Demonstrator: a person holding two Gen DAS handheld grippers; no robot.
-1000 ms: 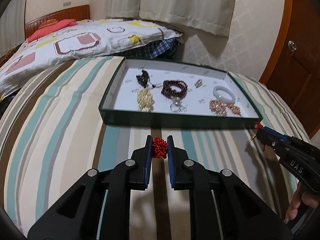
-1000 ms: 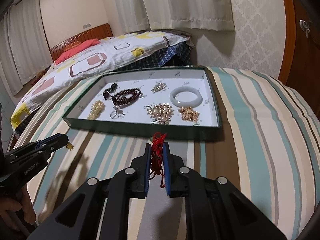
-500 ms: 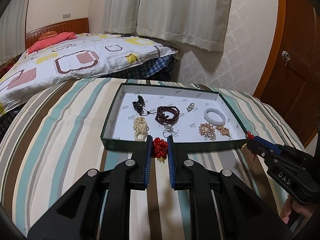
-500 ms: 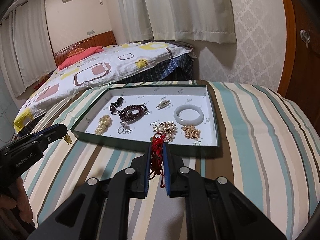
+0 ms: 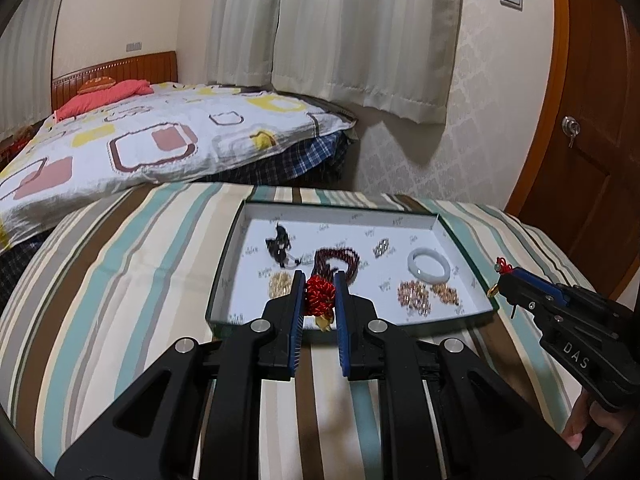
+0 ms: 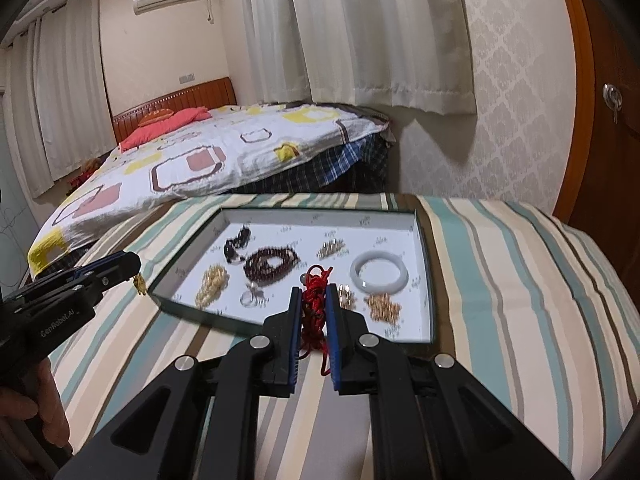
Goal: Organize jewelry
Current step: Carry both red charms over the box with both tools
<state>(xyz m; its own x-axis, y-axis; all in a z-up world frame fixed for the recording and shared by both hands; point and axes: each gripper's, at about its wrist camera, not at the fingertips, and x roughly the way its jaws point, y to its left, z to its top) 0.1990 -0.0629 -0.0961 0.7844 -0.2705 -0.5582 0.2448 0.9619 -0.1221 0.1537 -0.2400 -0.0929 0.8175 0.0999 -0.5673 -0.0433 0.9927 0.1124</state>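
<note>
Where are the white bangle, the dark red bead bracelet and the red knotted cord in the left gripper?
white bangle [image 6: 378,275], right wrist view, front of its ring.
dark red bead bracelet [image 6: 272,265], right wrist view, middle of the bead loops.
red knotted cord [image 5: 319,299], left wrist view, the knot's centre, inside the left gripper [image 5: 318,280].

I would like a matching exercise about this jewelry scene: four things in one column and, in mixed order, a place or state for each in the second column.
Things:
1. red knotted ornament
2. bundle of red cord
3. white jade bangle
4. dark red bead bracelet

Places or states:
A. lying in the tray, on its right side
B. clamped in the left gripper
C. lying near the middle of the tray
D. clamped in the right gripper

Pairs: 1-B, 2-D, 3-A, 4-C
</note>
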